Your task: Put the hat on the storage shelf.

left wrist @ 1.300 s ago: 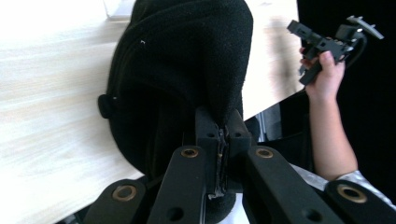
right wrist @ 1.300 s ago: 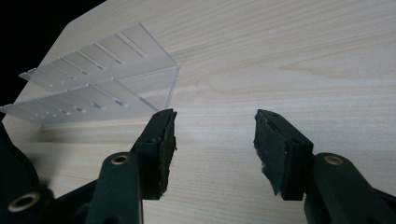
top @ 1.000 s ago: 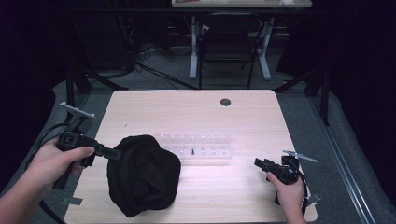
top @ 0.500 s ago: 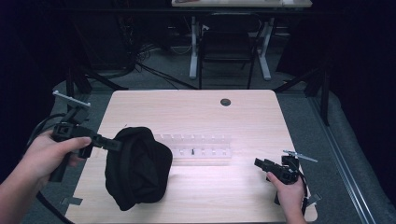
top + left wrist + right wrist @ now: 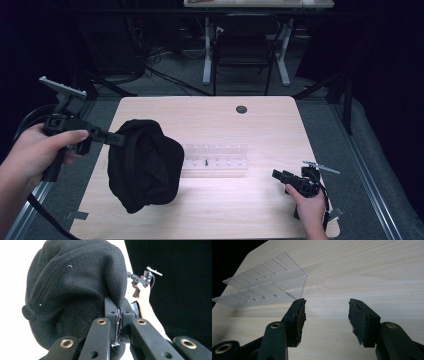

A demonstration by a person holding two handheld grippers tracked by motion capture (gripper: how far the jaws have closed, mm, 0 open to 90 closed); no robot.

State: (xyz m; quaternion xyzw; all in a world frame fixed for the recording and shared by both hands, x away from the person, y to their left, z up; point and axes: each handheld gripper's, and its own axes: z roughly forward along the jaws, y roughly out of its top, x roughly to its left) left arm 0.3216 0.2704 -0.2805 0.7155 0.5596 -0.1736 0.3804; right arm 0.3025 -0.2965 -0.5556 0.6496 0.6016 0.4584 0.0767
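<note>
A black fleece cap with a small button on its crown (image 5: 145,165) is held clear of the pale wooden table (image 5: 225,120) over the table's left part, hanging from the left gripper (image 5: 117,140). In the left gripper view the two black jaws are seen pressed together on a fold of the cap's edge (image 5: 75,290), the fabric bulging above and to the left of them — the crown button shows at the far left of the cloth. The left hand (image 5: 37,152) is seen at the table's left edge, with the gripper's body pointing toward the table's middle and its grey plate raised behind it.

Just to the right of the hanging cap, a clear acrylic rack with a row of slots (image 5: 216,159) lies on the table near its centre; whether cap and rack touch cannot be told from the high view. A small dark round insert (image 5: 241,109) is set in the tabletop toward the far edge.

The right gripper (image 5: 278,175) is held low near the table's right front corner by the right hand (image 5: 307,205), pointing left toward the rack. In the right gripper view its jaws (image 5: 325,315) stand apart with nothing between them — bare wood is seen in the gap, and the near end of the rack (image 5: 267,282) lies just beyond the left-hand jaw's tip.
</note>
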